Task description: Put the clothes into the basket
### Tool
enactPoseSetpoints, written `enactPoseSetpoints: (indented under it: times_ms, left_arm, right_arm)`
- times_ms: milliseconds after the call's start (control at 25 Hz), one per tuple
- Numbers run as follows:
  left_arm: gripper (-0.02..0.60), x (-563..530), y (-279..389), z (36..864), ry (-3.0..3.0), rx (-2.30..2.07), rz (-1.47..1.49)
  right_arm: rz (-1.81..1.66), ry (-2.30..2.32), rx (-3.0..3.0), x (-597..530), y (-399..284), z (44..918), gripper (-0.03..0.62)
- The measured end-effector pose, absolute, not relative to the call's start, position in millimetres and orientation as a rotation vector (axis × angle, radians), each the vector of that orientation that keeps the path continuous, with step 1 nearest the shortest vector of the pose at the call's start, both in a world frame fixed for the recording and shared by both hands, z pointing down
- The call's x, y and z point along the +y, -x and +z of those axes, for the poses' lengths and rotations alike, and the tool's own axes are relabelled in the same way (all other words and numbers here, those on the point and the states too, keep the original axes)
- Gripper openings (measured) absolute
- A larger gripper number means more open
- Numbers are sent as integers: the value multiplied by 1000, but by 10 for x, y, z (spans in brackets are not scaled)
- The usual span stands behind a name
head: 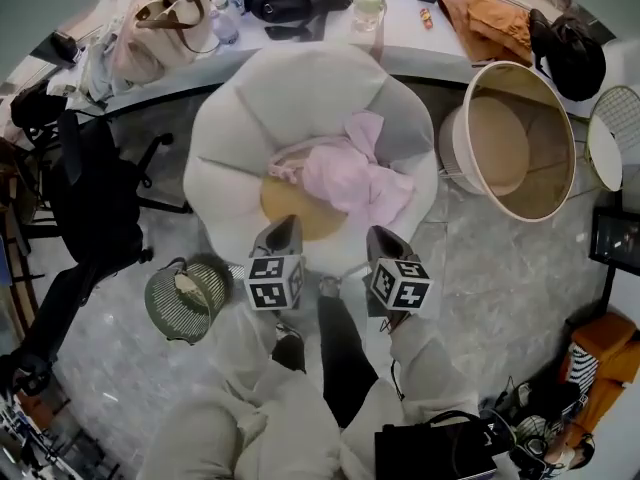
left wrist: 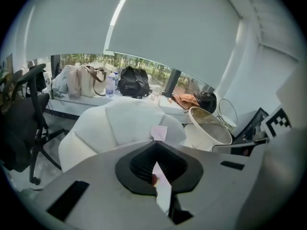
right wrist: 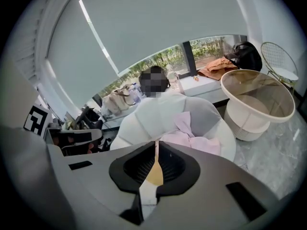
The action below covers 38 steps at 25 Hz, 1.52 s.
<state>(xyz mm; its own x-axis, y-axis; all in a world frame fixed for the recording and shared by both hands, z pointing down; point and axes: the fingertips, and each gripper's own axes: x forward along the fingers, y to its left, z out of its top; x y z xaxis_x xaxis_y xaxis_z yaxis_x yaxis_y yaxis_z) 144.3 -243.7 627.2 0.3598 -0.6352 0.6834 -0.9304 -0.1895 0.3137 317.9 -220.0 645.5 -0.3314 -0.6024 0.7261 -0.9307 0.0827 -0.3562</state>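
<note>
- Left tongs and right tongs: both pinched nearly together, empty.
- Pink clothes lie crumpled on the white chair, at twelve o'clock from the tongs.
- Basket stands tipped at two o'clock.
- The left gripper view shows only a pink corner.

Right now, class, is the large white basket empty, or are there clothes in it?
Empty. The basket shows a bare tan inside with nothing in it; the pink clothes lie on the white chair beside it.
</note>
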Motion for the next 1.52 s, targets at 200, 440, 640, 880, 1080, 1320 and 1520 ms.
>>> enactPoseSetpoints:
  times_ms: [200, 440, 640, 880, 1080, 1320, 1520]
  left_arm:
    - [3, -2526, -1700, 6994, -1901, -1317, 577]
    - [3, -2662, -1932, 7708, -1872, -1299, 581]
    - [3, -2724, -2113, 8124, -1896, -1252, 614]
    - [3, -3030, -2360, 8439, -1926, -1234, 628]
    - [3, -3180, -2492, 8628, -1933, -1230, 632]
    - [3, -3155, -2540, 8745, -1934, -1211, 627]
    - [3, -3067, -2555, 8817, -1942, -1190, 672]
  right_arm:
    - [1223, -1545, -1917, -2279, -3337, 7225, 38]
    - [1234, -1544, -1913, -2437, -3394, 7863, 37]
    - [1237, -1582, -1895, -2517, -3533, 8303, 37]
    - [1258, -1632, -1863, -2761, -3665, 8709, 38]
    - [1195, -1577, -1888, -2933, -3630, 8896, 40]
    - [1147, -1550, -1857, -2981, -3636, 9174, 80]
    - [1135, -1532, -1832, -2994, -3697, 9388, 140]
